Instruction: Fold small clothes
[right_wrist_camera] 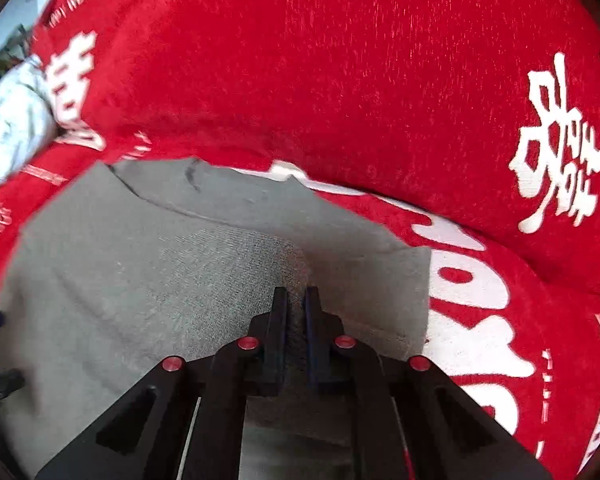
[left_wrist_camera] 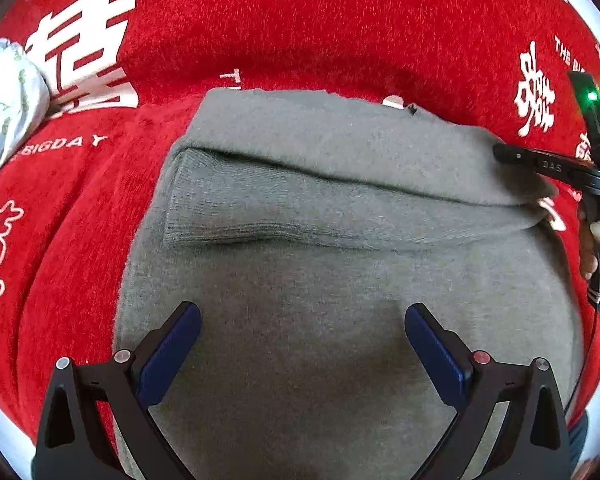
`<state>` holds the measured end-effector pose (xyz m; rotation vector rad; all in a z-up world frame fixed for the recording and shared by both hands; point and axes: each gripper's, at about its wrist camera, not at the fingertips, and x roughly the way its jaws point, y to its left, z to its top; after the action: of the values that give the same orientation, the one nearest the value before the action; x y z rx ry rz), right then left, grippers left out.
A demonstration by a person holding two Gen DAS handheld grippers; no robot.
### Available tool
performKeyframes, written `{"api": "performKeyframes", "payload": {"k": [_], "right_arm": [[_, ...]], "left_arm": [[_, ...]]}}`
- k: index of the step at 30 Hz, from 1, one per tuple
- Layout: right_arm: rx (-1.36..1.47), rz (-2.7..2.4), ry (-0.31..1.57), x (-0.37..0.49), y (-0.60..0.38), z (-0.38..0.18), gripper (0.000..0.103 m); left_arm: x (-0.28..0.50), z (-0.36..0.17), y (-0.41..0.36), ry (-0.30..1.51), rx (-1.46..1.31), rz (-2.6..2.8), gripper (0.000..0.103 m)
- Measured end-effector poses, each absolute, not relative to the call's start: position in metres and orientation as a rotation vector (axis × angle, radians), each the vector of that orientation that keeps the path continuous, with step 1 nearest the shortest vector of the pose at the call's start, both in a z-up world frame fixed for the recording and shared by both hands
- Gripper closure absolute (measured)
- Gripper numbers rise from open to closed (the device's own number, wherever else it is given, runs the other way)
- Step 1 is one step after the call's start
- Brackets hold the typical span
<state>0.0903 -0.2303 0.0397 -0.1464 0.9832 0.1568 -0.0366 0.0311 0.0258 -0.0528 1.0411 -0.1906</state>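
A grey knit sweater [left_wrist_camera: 340, 280] lies flat on a red plush blanket [left_wrist_camera: 300, 20], with a sleeve [left_wrist_camera: 260, 208] folded across its upper part. My left gripper [left_wrist_camera: 302, 320] is open and empty, hovering over the sweater's lower body. My right gripper [right_wrist_camera: 296, 300] is shut on a fold of the grey sweater [right_wrist_camera: 140, 280] near its right side. In the left wrist view the right gripper [left_wrist_camera: 508, 154] reaches in from the right edge onto the folded sleeve end.
The red blanket [right_wrist_camera: 340, 80] bears white lettering and rises into a hump behind the sweater. A pale floral cloth bundle [left_wrist_camera: 4, 100] lies at the far left; it also shows in the right wrist view [right_wrist_camera: 16, 120].
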Motion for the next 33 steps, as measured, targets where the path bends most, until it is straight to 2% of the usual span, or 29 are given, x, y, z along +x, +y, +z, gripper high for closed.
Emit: {"api": "performKeyframes", "payload": {"k": [1, 2, 3, 4, 6, 9, 12, 20, 25, 28, 33], "right_arm": [[-0.133, 0.156, 1.013, 0.092, -0.231, 0.035, 0.074], [-0.113, 0.149, 1.056, 0.094, -0.234, 0.029, 0.065], [-0.097, 0.133, 1.071, 0.091, -0.236, 0.027, 0.049], [-0.089, 0.102, 1.031, 0.084, -0.239, 0.033, 0.04], [-0.052, 0.058, 0.92, 0.066, -0.243, 0.05, 0.032], [0.073, 0.125, 0.877, 0.049, -0.241, 0.055, 0.03], [0.025, 0.112, 1.027, 0.051, -0.232, 0.024, 0.028], [0.054, 0.141, 0.885, -0.034, -0.201, 0.058, 0.024], [-0.006, 0.203, 0.957, -0.078, -0.168, 0.026, 0.024], [-0.158, 0.181, 0.875, -0.123, -0.161, 0.02, 0.02], [-0.185, 0.156, 0.853, -0.185, -0.183, 0.017, 0.015]], "left_arm": [[-0.038, 0.027, 0.03, 1.04, -0.043, -0.194, 0.001], [-0.04, 0.027, 0.03, 1.04, -0.041, -0.198, 0.001], [-0.042, 0.028, 0.031, 1.039, -0.044, -0.205, 0.001], [-0.043, 0.029, 0.033, 1.036, -0.049, -0.205, 0.001], [-0.043, 0.028, 0.036, 1.035, -0.066, -0.197, 0.001], [-0.041, 0.027, 0.034, 1.04, -0.071, -0.178, 0.001], [-0.043, 0.026, 0.035, 1.049, -0.07, -0.182, 0.001], [-0.057, 0.033, 0.038, 1.037, -0.105, -0.195, 0.001], [-0.074, 0.024, 0.009, 1.043, 0.064, -0.244, 0.001], [-0.1, 0.022, 0.015, 1.001, 0.129, -0.274, 0.001], [-0.149, 0.016, 0.042, 0.973, 0.167, -0.316, 0.0]]}}
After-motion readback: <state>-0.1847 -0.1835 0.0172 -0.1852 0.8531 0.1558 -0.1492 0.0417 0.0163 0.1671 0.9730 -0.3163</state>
